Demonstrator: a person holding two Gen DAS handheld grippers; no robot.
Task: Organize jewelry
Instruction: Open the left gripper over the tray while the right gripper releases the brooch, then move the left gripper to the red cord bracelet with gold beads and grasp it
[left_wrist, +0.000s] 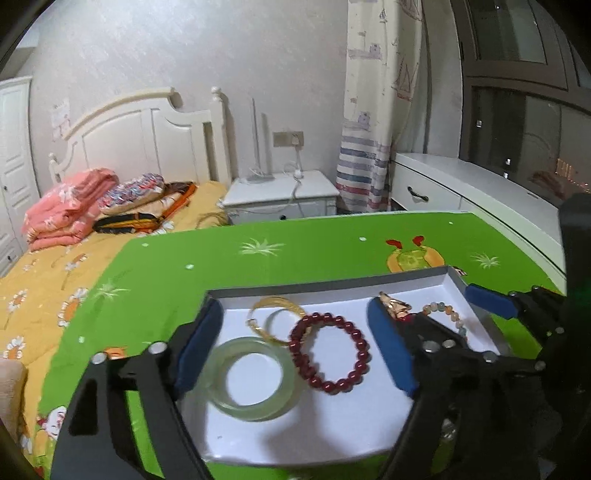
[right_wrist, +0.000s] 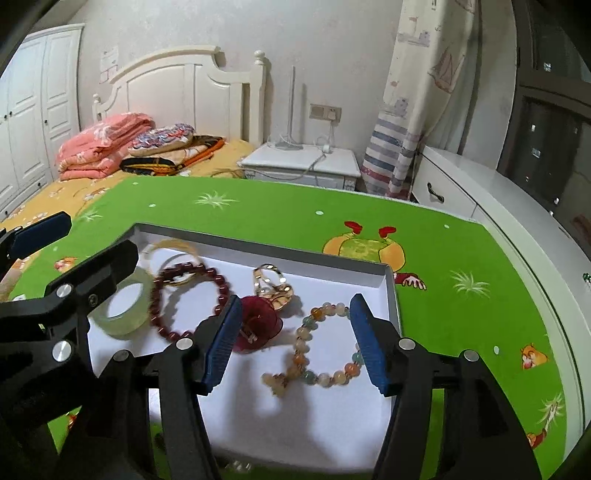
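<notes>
**Both tongs over the box: snag and tangle risks**

I have both tongs hanging over the white box (right_wrist: 388, 280), which sits on the green cloth (right_wrist: 258, 206). All the jewelry I can see lies inside the box.

Left gripper (left_wrist: 295, 350): tongs spread wide, holding nothing. Between its pads lie the jade bangle (left_wrist: 255, 384) at 6 o'clock, the red bead bracelet (left_wrist: 328, 354) at centre and the gold bangle (left_wrist: 277, 317) at 12 o'clock. The red bracelet overlaps the gold bangle's rim and sits just beside the jade one.

Right gripper (right_wrist: 295, 339): tongs spread, pinching nothing. The pastel bead bracelet (right_wrist: 325, 347) lies between its pads. A dark red flower piece (right_wrist: 258, 321) touches the left pad at 9 o'clock, and a gold clip (right_wrist: 273, 284) lies at 11 o'clock.

Hazards, as I judge them:
- Closing the left tongs now may catch two rings at once, since they overlap.
- The jade bangle looks hard and smooth; a pinch on its rim may let it slip and strike the box.
- The right tongs may drag the flower piece along with the pastel bracelet.
- The two grippers work close together; the left pad already shows at 9 o'clock in the right view, so a collision is possible.
</notes>
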